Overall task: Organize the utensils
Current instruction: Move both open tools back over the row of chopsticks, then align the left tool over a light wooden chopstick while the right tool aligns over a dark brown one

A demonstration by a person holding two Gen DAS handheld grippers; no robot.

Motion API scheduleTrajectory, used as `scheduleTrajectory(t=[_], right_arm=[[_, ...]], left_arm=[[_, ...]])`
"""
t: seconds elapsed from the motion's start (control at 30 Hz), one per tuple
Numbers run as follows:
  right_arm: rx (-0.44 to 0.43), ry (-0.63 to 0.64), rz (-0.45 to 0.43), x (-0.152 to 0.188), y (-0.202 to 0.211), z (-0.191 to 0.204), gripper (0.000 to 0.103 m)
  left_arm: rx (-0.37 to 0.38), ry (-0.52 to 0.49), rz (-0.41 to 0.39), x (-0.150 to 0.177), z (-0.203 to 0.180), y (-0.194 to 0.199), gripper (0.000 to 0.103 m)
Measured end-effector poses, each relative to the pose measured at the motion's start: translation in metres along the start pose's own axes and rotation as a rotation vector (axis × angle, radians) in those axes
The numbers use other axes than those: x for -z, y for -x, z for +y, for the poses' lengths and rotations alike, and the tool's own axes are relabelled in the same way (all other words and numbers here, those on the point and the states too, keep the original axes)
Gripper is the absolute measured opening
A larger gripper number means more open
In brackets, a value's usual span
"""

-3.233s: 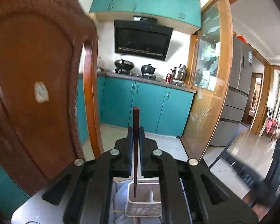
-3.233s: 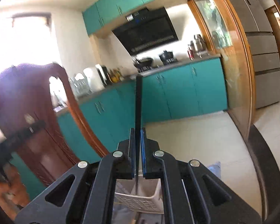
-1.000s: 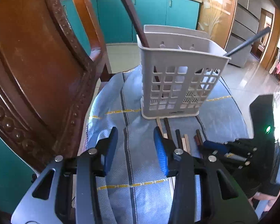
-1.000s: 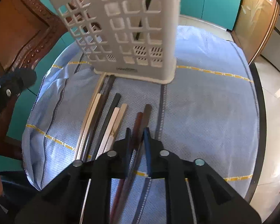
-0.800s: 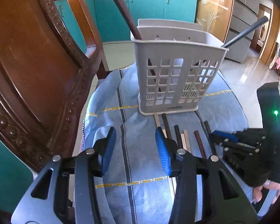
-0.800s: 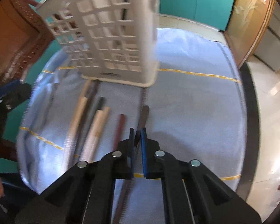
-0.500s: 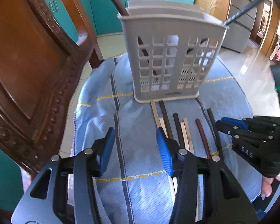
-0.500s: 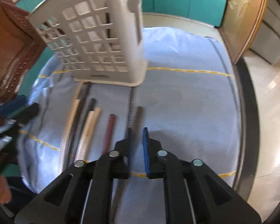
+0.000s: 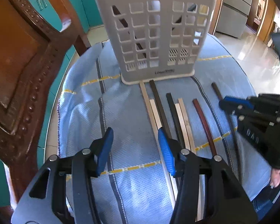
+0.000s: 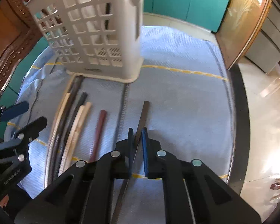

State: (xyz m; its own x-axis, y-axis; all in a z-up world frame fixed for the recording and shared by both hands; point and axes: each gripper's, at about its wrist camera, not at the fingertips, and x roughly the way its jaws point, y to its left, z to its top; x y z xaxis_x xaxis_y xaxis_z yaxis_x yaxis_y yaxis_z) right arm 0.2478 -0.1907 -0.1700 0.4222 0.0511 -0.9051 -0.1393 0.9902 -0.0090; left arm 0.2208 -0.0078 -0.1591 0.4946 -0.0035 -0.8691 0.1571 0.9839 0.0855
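Note:
A white slotted utensil basket (image 9: 155, 31) stands on a blue cloth (image 9: 132, 115) and holds two dark chopsticks. It also shows in the right wrist view (image 10: 95, 33). Several chopsticks lie in a row in front of it: pale ones (image 9: 183, 119), black ones (image 9: 159, 102) and a reddish one (image 9: 203, 123). My left gripper (image 9: 135, 149) is open and empty above the cloth, left of the row. My right gripper (image 10: 137, 140) straddles a dark chopstick (image 10: 142, 115), its jaws narrowly apart around it. The right gripper also shows in the left wrist view (image 9: 231, 104).
A carved wooden chair back (image 9: 22, 59) stands close on the left. The round table's dark edge (image 10: 240, 112) curves on the right. Teal cabinets (image 10: 186, 1) and tiled floor lie beyond.
Both grippers dropped their chopsticks into the basket and came down to the cloth. The right gripper closed briefly, reopened, and has shifted right onto the rightmost dark chopstick.

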Motion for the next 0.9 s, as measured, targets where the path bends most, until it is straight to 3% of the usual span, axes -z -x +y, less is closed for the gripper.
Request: scheduleTrajectory(t=[0.27,0.63,0.8,0.9], right_arm=[[-0.012,-0.051,0.021,-0.004,0.001,-0.017,0.009],[-0.018,-0.067,0.029,-0.007,-0.008,-0.017,0.019],[-0.019,-0.056,0.034,-0.004,-0.009,-0.012,0.019],[-0.017,-0.050,0.035,-0.003,-0.010,-0.010,0.019]], left_arm=[[0.046,-0.001,0.039,0.006,-0.008,-0.011,0.053],[0.059,-0.023,0.056,0.013,-0.024,-0.019,0.057],[0.114,-0.008,0.062,0.008,-0.028,-0.022,0.027],[0.118,-0.004,0.059,0.007,-0.029,-0.021,0.021]])
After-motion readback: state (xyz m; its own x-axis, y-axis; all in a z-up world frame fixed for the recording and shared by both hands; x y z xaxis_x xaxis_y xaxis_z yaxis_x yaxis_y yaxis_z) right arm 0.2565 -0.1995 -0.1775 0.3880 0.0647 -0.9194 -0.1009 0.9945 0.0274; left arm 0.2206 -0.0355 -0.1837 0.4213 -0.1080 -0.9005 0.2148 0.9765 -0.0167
